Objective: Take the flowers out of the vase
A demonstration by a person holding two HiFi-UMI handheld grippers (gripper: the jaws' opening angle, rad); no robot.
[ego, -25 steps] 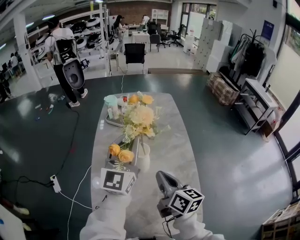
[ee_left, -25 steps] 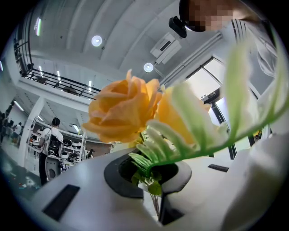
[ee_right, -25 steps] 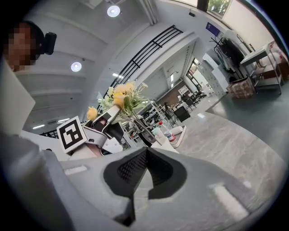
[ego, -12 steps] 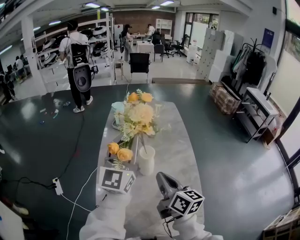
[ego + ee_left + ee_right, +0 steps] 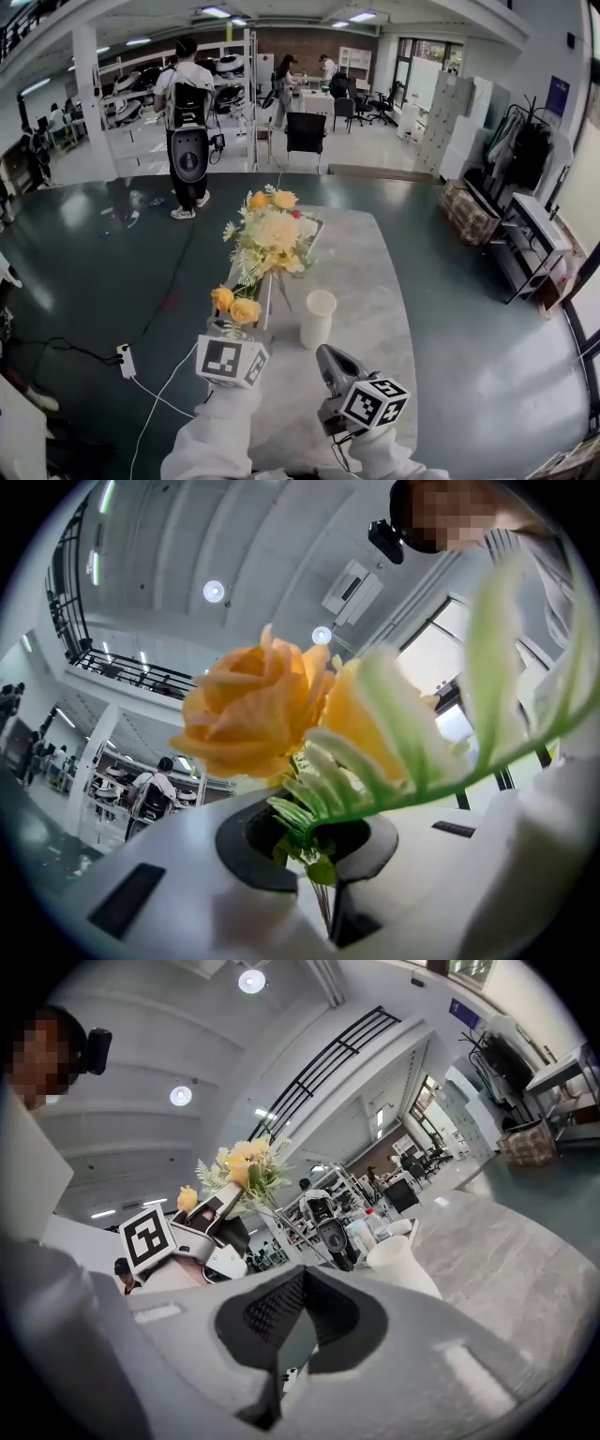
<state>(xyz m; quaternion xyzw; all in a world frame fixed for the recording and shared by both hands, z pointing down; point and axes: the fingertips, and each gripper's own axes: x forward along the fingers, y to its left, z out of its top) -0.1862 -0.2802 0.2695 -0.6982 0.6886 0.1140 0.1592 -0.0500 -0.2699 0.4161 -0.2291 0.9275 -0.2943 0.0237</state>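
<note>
My left gripper (image 5: 231, 330) is shut on the stems of the flowers (image 5: 270, 234), a bunch of yellow and cream blooms with two orange roses (image 5: 236, 306) close to the jaws. In the left gripper view the roses (image 5: 253, 710) fill the picture and thin green stems (image 5: 322, 907) run down between the closed jaws. The white vase (image 5: 317, 319) stands upright on the marble table (image 5: 375, 281), to the right of the bunch, with nothing in it. My right gripper (image 5: 330, 358) hovers near the table's front, shut with nothing in it, behind the vase (image 5: 403, 1265).
A tray (image 5: 311, 228) lies at the table's far end, half hidden by the blooms. On the dark floor to the left are a power strip (image 5: 125, 361) and its cable. A person with a backpack rig (image 5: 189, 122) stands far off, near a black chair (image 5: 305, 131).
The bunch has come up and to the left, out of the vase, which now stands apart on its right. Both grippers have drifted forward over the table.
</note>
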